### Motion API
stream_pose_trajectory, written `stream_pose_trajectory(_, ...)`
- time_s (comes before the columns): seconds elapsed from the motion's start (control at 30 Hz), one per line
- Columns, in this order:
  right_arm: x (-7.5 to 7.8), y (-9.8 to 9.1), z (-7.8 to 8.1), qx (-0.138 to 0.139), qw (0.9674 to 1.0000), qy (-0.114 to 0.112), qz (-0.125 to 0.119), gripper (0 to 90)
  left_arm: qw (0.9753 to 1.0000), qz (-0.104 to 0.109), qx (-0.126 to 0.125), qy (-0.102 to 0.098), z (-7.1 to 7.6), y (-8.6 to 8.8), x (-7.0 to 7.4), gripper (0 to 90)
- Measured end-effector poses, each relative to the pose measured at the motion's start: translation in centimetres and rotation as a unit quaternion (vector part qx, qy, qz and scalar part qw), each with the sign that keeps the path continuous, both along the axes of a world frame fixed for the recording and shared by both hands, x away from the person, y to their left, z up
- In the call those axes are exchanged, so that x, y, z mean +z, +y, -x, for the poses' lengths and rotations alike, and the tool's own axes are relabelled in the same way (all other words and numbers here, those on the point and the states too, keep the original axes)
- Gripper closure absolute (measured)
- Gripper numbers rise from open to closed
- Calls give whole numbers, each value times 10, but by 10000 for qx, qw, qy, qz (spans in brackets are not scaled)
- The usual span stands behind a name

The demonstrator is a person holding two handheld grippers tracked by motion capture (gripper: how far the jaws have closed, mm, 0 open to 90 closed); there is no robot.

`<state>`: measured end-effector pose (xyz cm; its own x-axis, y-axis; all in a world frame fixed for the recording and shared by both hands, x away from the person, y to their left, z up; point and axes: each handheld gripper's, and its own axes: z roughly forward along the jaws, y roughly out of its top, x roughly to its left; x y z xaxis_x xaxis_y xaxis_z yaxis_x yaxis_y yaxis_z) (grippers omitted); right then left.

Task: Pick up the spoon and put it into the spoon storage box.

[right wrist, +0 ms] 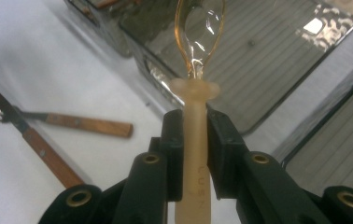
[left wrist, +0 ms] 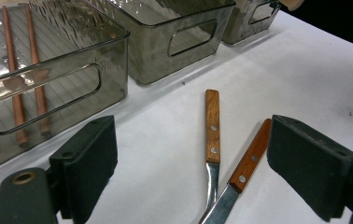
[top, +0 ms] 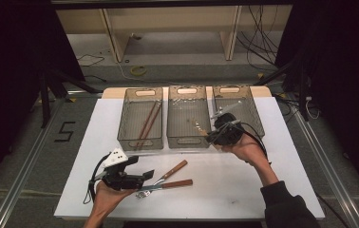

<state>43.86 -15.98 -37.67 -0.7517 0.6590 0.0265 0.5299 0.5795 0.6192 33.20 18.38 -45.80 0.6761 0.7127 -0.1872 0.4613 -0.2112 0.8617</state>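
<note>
Right gripper (right wrist: 194, 135) clamps spoon (right wrist: 198, 56) over middle bin (top: 187, 118); left gripper (left wrist: 193, 163) wide open (empty) near knife (left wrist: 242, 172).

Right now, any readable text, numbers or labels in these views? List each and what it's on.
"5": dark numeral on the floor left of the table, readable in the high view.
Raised lettering on the pale handle of the spoon, seen in the right gripper view between the fingers: too blurred to read.
No label shows on the three bins, the fork or the knife.
</note>
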Motion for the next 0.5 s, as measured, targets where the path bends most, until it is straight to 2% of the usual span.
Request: stream_pose_trajectory(0.5,14,21,-31,-145,9998,-98,-97,782,10000,65,34,-68,1,1,1,157)
